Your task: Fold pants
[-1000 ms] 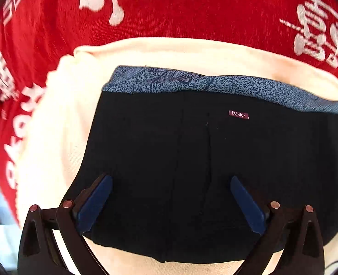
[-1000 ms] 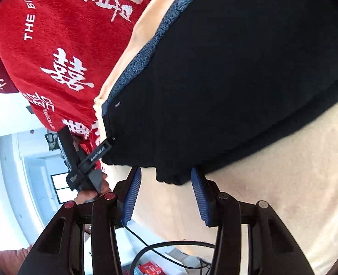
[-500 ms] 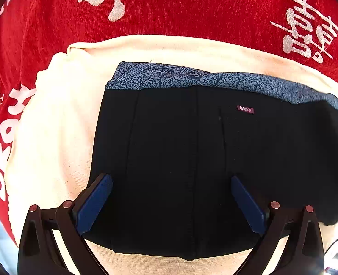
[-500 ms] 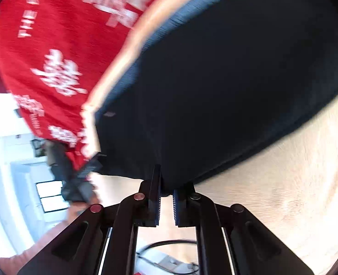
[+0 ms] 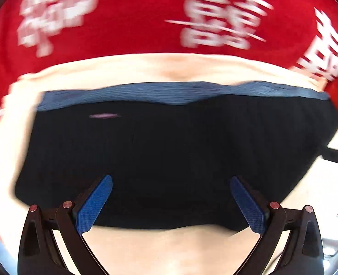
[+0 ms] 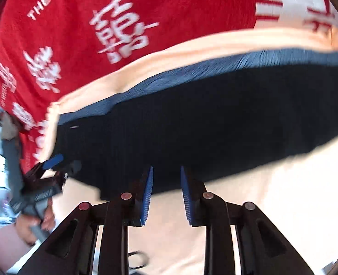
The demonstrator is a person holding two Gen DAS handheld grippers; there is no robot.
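Black pants [image 5: 169,149] with a blue patterned waistband [image 5: 169,92] lie folded flat on a cream towel [image 5: 159,68]. They also show in the right wrist view [image 6: 203,119]. My left gripper [image 5: 170,183] is wide open and empty, its blue pads over the near edge of the pants. My right gripper [image 6: 166,174] is open with a narrow gap, empty, at the near edge of the pants. The left gripper [image 6: 52,162] shows at the pants' left corner in the right wrist view. Both views are motion-blurred.
A red cloth with white characters [image 5: 134,18] covers the surface under the towel and shows in the right wrist view [image 6: 100,34]. The person's hand [image 6: 31,224] holds the left gripper's handle. A black cable [image 6: 137,261] lies near the front edge.
My right gripper, shut on the pants' edge half a second ago, has opened and let go. My left gripper has swept right along the pants and stays open.
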